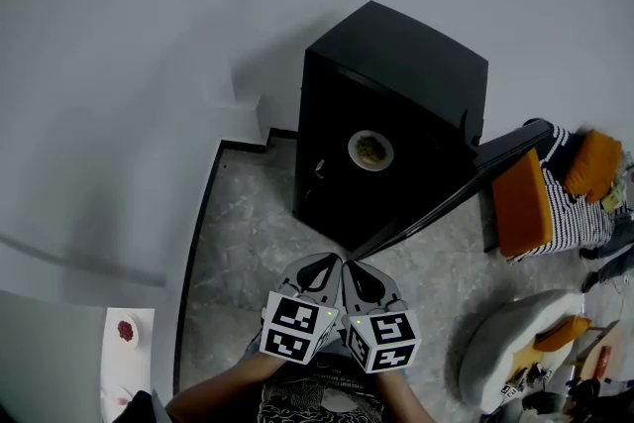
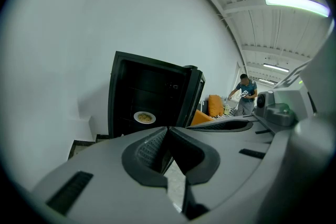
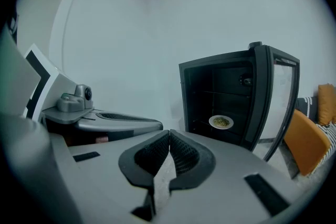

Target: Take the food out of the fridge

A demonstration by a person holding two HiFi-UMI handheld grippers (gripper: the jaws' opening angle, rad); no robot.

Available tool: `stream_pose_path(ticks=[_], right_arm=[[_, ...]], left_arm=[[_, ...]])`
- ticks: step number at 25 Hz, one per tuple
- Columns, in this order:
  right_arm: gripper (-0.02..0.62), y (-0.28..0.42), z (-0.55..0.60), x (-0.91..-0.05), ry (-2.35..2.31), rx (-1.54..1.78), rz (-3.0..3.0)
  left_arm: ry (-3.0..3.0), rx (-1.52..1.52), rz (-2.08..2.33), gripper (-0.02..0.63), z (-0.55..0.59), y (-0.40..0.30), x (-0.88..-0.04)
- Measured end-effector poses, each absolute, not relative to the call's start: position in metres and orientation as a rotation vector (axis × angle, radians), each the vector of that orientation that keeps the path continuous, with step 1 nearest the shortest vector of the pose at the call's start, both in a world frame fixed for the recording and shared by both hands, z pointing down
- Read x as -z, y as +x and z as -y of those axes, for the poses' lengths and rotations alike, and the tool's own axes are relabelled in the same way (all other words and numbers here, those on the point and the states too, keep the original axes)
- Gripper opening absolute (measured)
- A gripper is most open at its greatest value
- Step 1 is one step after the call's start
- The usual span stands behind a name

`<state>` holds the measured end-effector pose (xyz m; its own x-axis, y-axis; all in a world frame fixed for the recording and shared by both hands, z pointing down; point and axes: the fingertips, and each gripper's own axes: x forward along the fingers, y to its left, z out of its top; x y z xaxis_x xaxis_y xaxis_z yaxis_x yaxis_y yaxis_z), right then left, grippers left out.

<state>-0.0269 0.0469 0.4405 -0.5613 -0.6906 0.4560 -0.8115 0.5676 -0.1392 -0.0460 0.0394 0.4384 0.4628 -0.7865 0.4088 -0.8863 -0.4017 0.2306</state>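
Note:
A small black fridge (image 1: 391,124) stands against the white wall with its door (image 1: 451,198) swung open to the right. Inside, on a shelf, sits a white plate of yellowish food (image 1: 370,151), also visible as the plate (image 2: 144,117) in the left gripper view and the plate (image 3: 221,122) in the right gripper view. My left gripper (image 1: 315,270) and right gripper (image 1: 359,277) are held side by side, well short of the fridge. Both are shut with nothing between the jaws, as the left gripper (image 2: 167,132) and right gripper (image 3: 169,136) show in their own views.
Speckled floor (image 1: 248,243) lies between me and the fridge. An orange cushion (image 1: 522,203) and a striped seat stand right of the door. A white ledge with a small red-topped dish (image 1: 126,331) is at lower left. A person (image 2: 244,94) stands far off.

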Motion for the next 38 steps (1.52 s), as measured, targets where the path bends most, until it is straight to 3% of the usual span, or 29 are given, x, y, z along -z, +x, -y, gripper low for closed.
stream_pose_path(ticks=[24,38], right_arm=[[0.021,0.016,0.065,-0.45,1.252,-0.518,2.459],[0.023,0.045,0.134,-0.447,1.165,-0.5,2.517]], left_arm=[[2.234,-0.338,1.386,0.018,0.074,-0.009,-0.465],[2.054,-0.02,1.347,0.018,0.152,0.019,-0.485]])
